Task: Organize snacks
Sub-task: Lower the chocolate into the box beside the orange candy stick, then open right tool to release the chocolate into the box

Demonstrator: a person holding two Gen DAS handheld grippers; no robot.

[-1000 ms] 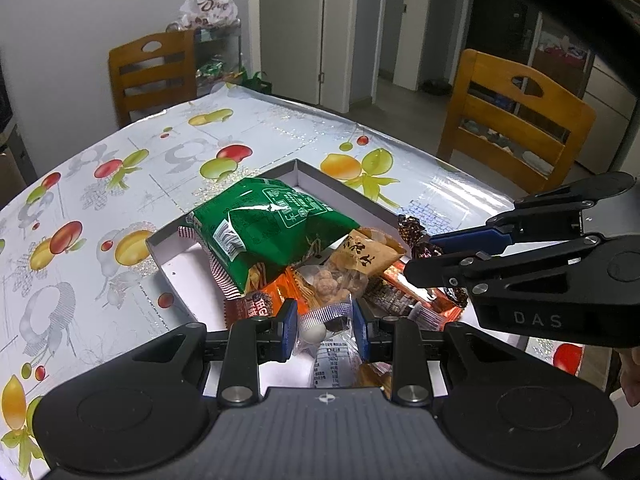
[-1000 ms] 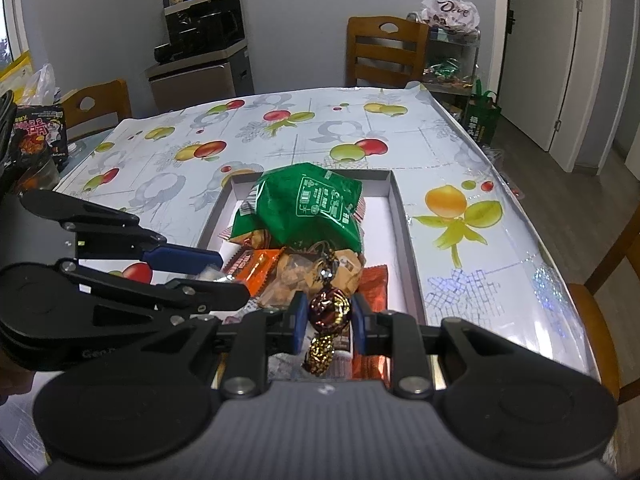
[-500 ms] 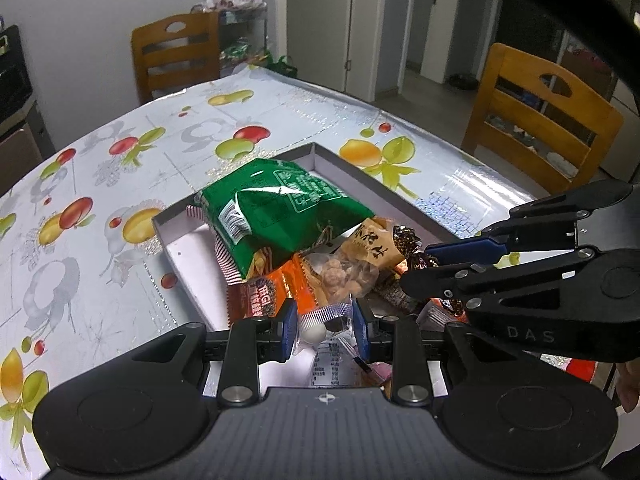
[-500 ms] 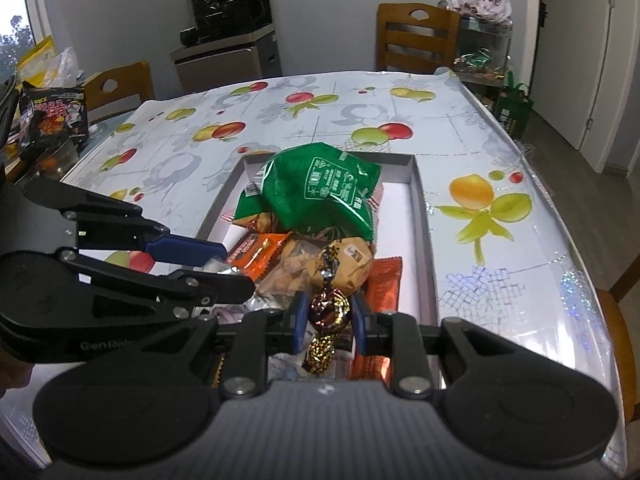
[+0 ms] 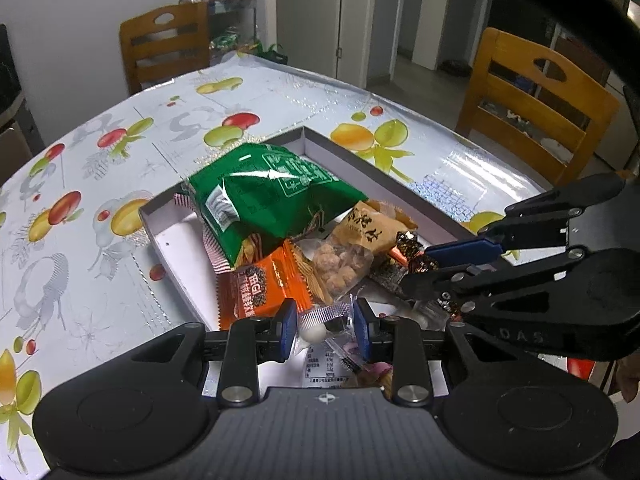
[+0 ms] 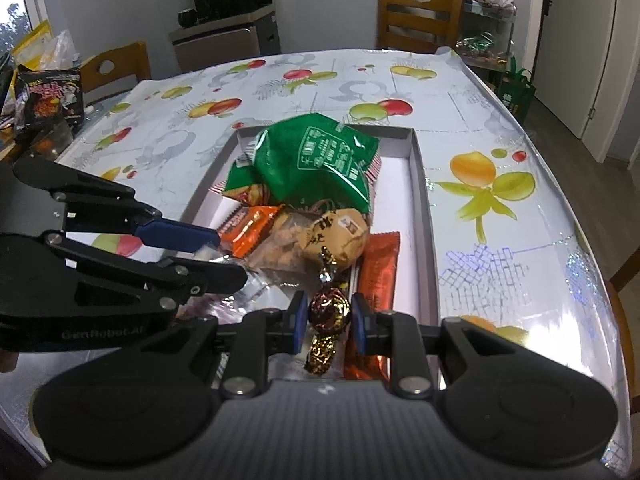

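A shallow white box [image 5: 348, 156] [image 6: 420, 184] on the fruit-print table holds a green snack bag [image 5: 264, 196] [image 6: 320, 164], an orange packet [image 5: 260, 288] [image 6: 248, 228], a tan nut packet [image 5: 360, 248] [image 6: 340, 236] and other snacks. My left gripper [image 5: 325, 326] is shut on a clear-wrapped white ball candy [image 5: 316, 330] just above the box's near end. My right gripper [image 6: 329, 322] is shut on a brown-and-gold foil-wrapped candy [image 6: 328, 312] above the box's near end; it shows in the left wrist view [image 5: 424, 272].
Wooden chairs stand at the far end [image 5: 164, 44] and the right side [image 5: 536, 104] of the table. A black snack bag and clutter [image 6: 48, 96] sit at the table's far left. A red-orange bar [image 6: 380, 276] lies along the box's right wall.
Both grippers have drawn back and risen slightly from the box, each still holding its candy. The view of the box has widened.
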